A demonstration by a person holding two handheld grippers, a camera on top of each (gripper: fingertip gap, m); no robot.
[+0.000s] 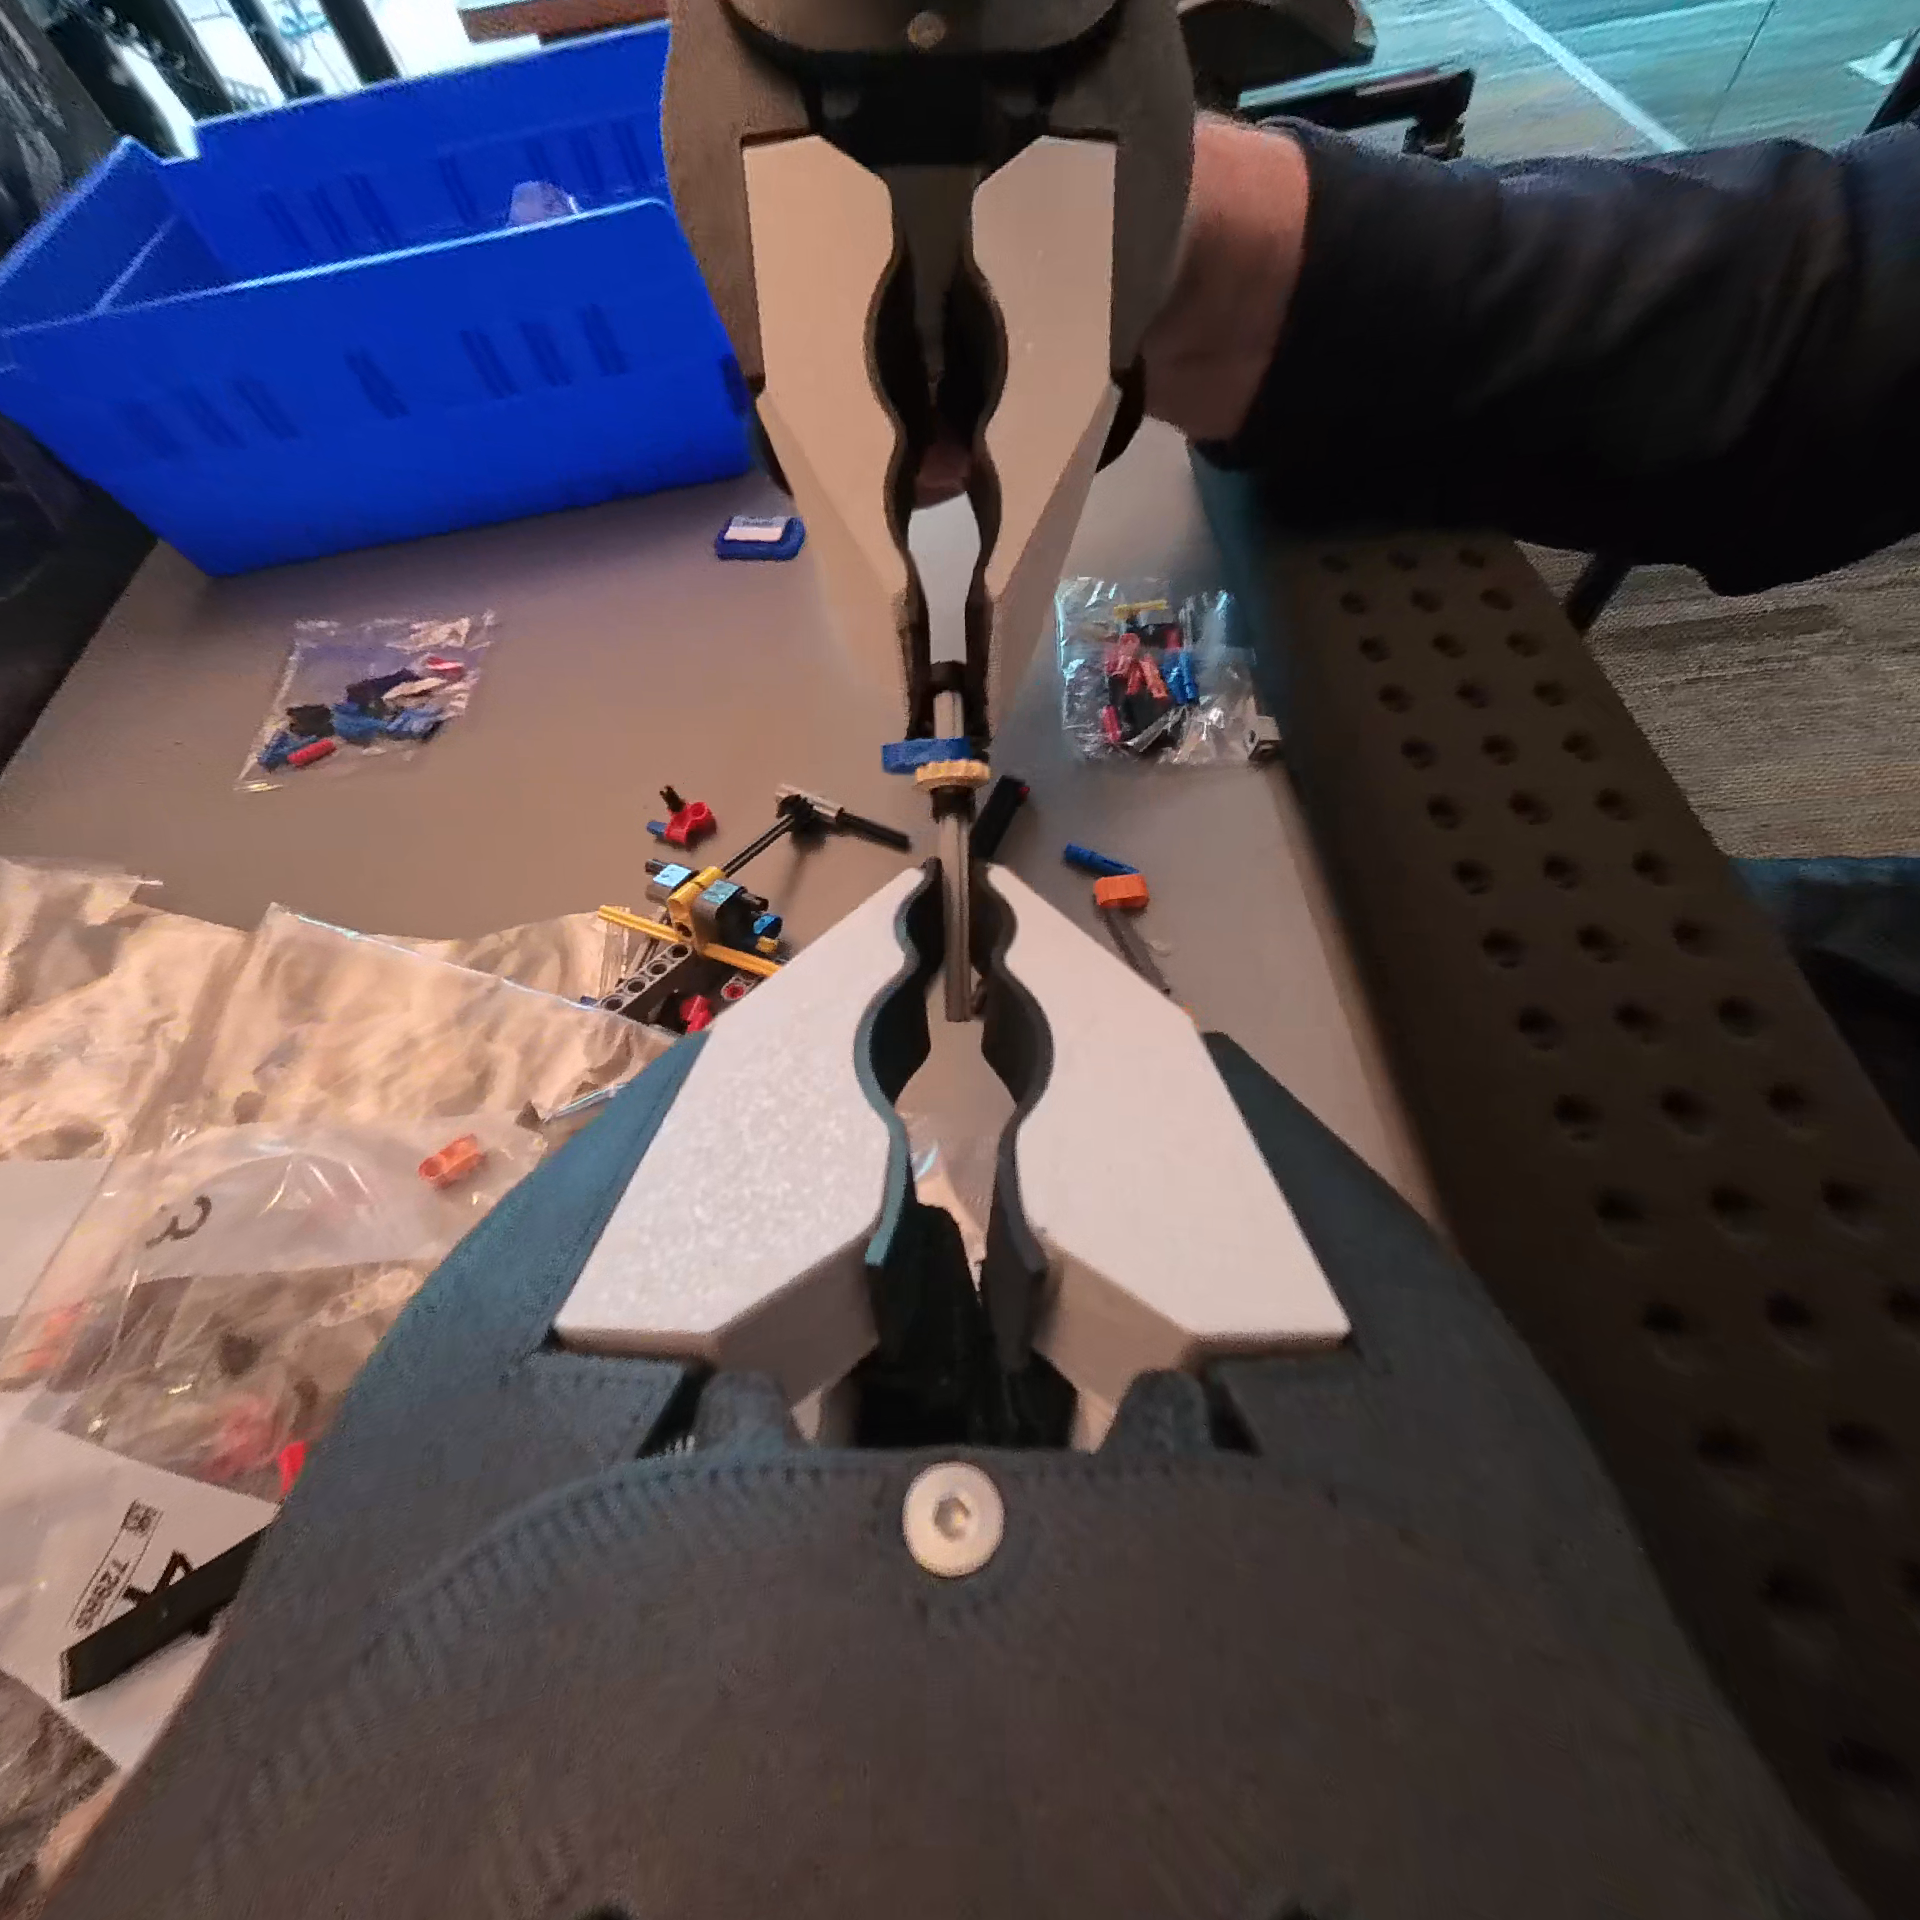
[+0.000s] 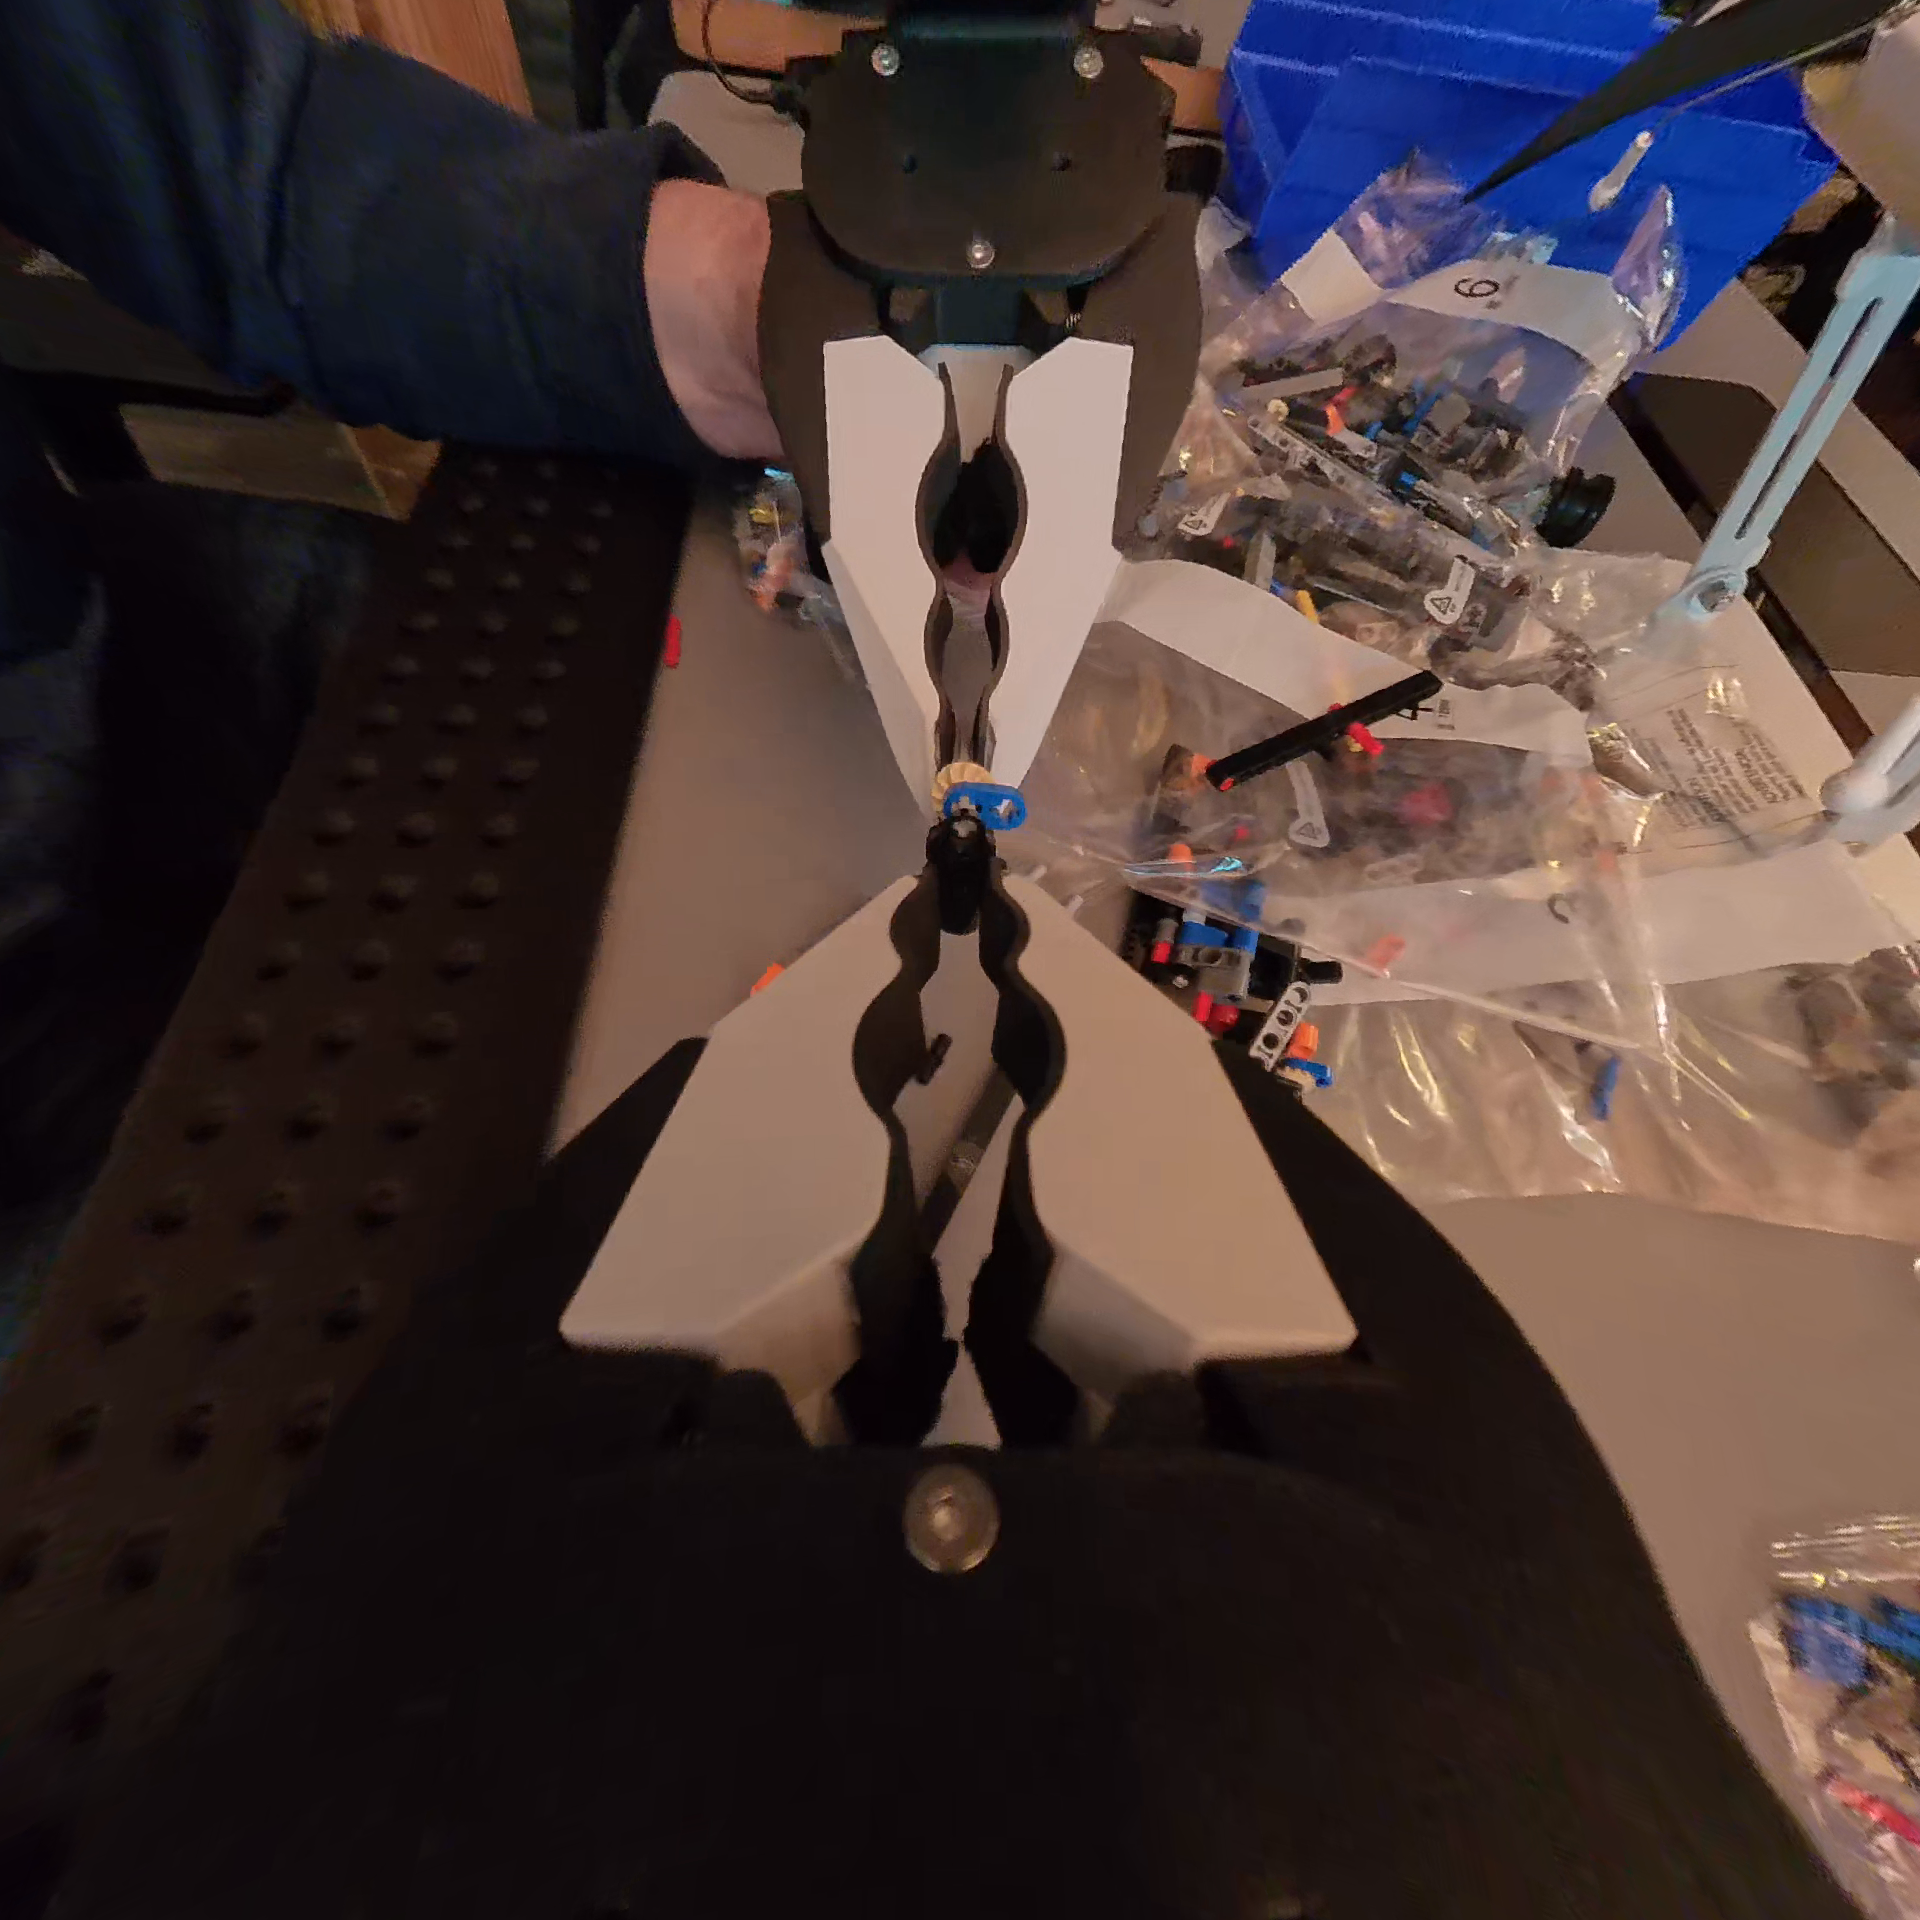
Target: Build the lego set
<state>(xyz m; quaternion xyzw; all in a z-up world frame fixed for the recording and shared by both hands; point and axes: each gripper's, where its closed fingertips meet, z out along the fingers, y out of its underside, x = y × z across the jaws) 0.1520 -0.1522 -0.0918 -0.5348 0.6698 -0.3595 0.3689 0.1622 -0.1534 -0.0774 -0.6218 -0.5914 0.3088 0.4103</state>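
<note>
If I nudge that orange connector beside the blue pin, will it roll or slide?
The orange connector looks small and light, so a nudge would probably skid it across the smooth grey table. Its rounded ends suggest it may spin. The blue pin appears cylindrical, likelier to roll.

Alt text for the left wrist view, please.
Left tool and right tool meet tip to tip, both gripping a grey axle carrying a tan gear and blue piece, over a table.

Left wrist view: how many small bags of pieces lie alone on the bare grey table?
2. One bag lies near the blue bin; the other bag lies by the table's right edge. The overlapping bags at lower left may hide more.
</note>
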